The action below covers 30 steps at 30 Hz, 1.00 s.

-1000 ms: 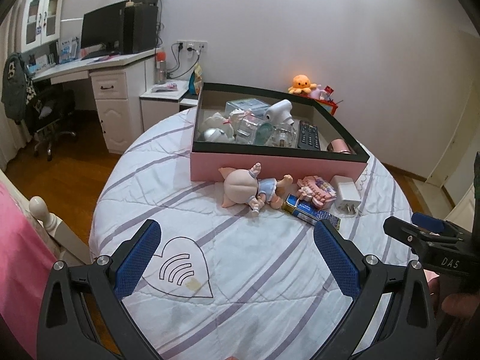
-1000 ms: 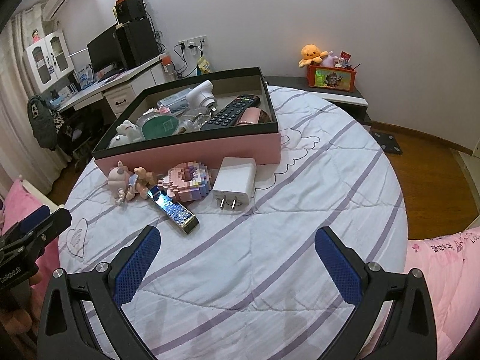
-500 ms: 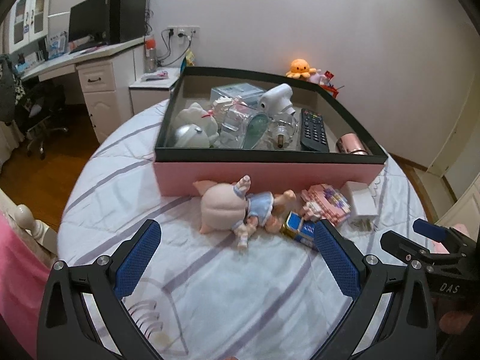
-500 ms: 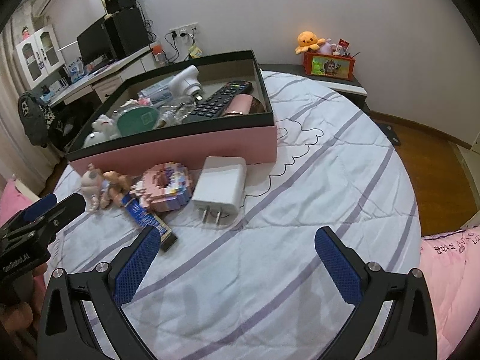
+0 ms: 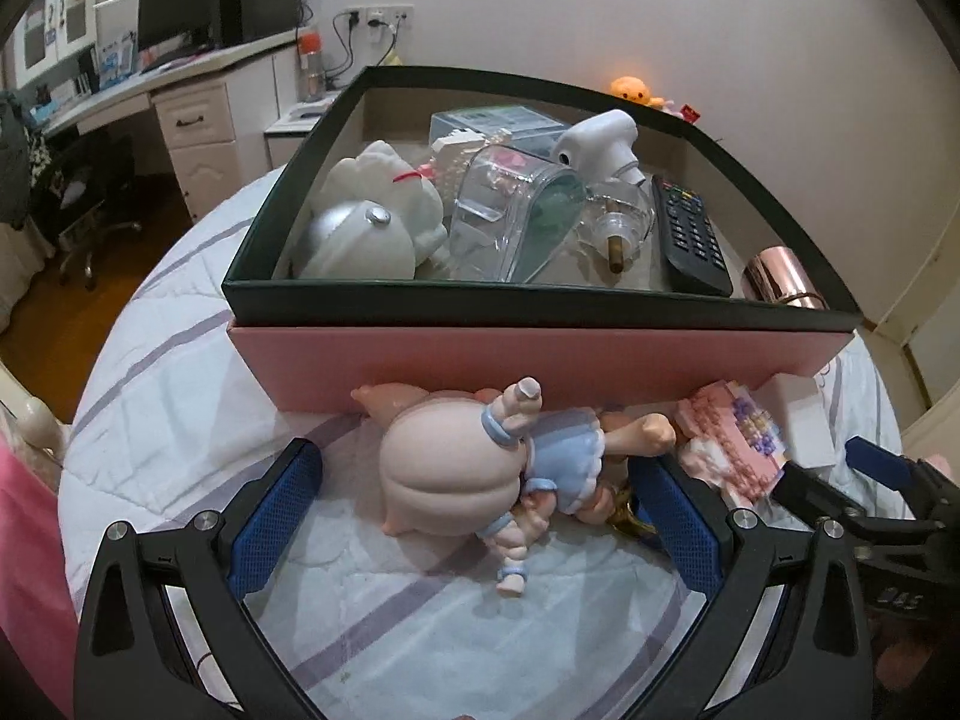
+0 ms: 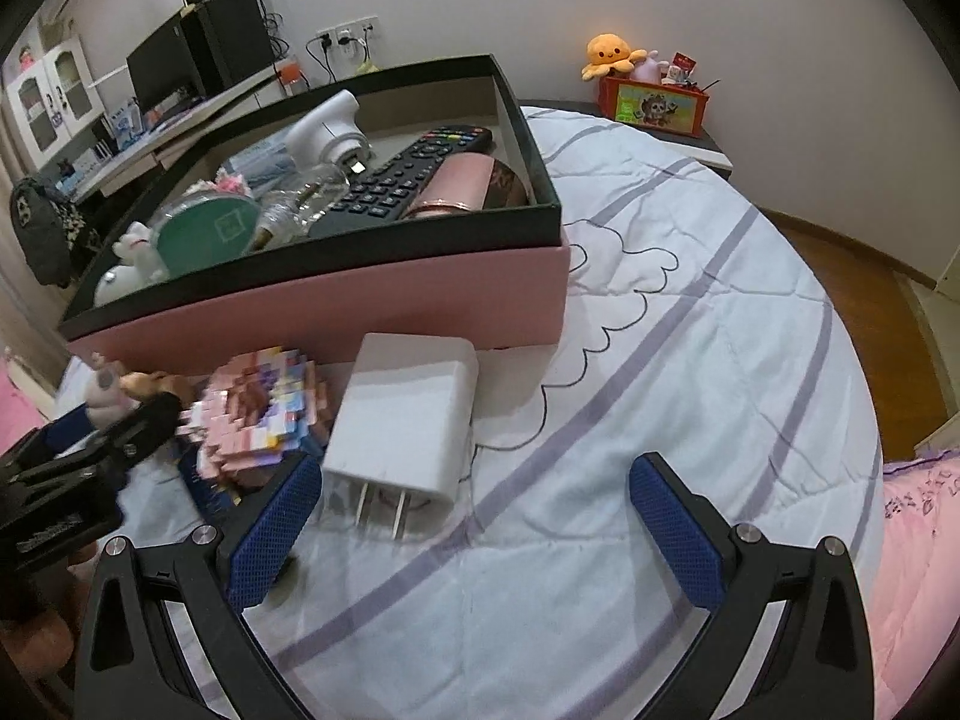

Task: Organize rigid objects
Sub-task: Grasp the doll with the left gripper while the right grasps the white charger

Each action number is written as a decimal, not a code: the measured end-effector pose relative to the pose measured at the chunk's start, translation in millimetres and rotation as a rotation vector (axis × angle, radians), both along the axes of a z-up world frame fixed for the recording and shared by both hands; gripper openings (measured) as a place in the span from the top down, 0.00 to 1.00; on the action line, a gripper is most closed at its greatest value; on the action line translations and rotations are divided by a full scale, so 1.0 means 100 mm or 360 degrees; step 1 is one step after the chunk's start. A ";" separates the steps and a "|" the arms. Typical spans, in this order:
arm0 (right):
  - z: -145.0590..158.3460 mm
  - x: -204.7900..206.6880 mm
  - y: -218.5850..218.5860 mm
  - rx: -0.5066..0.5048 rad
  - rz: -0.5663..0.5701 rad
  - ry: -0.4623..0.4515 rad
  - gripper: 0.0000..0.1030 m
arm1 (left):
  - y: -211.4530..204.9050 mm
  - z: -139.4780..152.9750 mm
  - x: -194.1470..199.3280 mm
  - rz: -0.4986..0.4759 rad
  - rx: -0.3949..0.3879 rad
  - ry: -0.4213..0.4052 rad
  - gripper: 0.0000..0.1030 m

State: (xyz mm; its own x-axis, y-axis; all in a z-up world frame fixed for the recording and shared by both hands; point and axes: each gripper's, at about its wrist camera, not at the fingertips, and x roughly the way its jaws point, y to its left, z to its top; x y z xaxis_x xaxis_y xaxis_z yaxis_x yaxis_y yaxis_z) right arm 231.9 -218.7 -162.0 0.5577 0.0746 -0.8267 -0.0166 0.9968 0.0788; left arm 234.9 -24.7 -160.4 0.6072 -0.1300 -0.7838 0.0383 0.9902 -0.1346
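A pink doll in a blue dress (image 5: 480, 468) lies on the bed against the pink box (image 5: 540, 360). My left gripper (image 5: 480, 516) is open, its blue pads on either side of the doll, apart from it. A pink block toy (image 5: 732, 438) (image 6: 264, 414) and a white charger (image 6: 408, 420) lie to the right. My right gripper (image 6: 474, 516) is open, just short of the charger's prongs, left pad near the block toy. A blue and gold packet (image 6: 207, 489) lies mostly hidden under the toy.
The box (image 6: 360, 300) holds a remote (image 6: 408, 180), a rose-gold tube (image 6: 462, 183), clear bottles, a white device and white figures. The round bed's striped quilt (image 6: 690, 360) stretches right. A desk and chair stand at the far left, and a nightstand with toys stands behind.
Both grippers have moved forward toward the box. The left one now straddles the doll, and the right one has closed in on the charger. Both stay open.
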 end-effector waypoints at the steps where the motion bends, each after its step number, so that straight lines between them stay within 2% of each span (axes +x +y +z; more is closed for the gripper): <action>1: -0.01 0.01 0.02 -0.0029 -0.0003 -0.0010 0.00 | 0.00 0.00 0.01 -0.0005 0.0002 -0.0001 0.00; 3: -0.02 0.03 0.02 -0.0036 -0.0023 -0.0023 0.00 | 0.02 0.00 0.00 -0.0010 -0.0017 -0.0008 0.08; 5: 0.01 0.02 0.02 -0.0031 -0.0025 -0.0044 0.07 | 0.03 0.03 -0.03 -0.0040 -0.0029 -0.0031 0.29; 9: 0.01 0.00 0.02 -0.0046 -0.0027 -0.0062 0.13 | 0.13 0.02 -0.07 -0.0041 -0.0069 -0.0035 0.29; 12: -0.01 0.04 0.09 -0.0110 -0.0007 -0.0092 0.28 | 0.08 0.01 -0.04 -0.0035 -0.0036 -0.0032 0.28; 14: 0.02 0.05 0.13 -0.0105 0.0039 -0.0109 0.54 | 0.07 0.02 -0.05 -0.0041 -0.0036 -0.0041 0.30; 15: 0.04 0.04 0.13 -0.0091 0.0052 -0.0118 0.61 | 0.10 0.02 -0.05 -0.0041 -0.0061 -0.0045 0.30; 22: 0.12 -0.18 0.03 0.0043 0.0074 -0.0113 0.61 | 0.23 0.04 -0.23 -0.0019 -0.0111 -0.0054 0.30; 30: 0.31 -0.34 0.01 0.0099 0.0100 -0.0160 0.61 | 0.39 0.14 -0.46 0.0014 -0.0133 -0.0074 0.30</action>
State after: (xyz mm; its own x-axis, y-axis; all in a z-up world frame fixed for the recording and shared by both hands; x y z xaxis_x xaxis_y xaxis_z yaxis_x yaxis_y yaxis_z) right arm 197.6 -217.2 -130.9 0.6299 0.1617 -0.7597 -0.0898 0.9867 0.1355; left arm 189.1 14.5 -146.1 0.6443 -0.1883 -0.7412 0.0377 0.9759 -0.2151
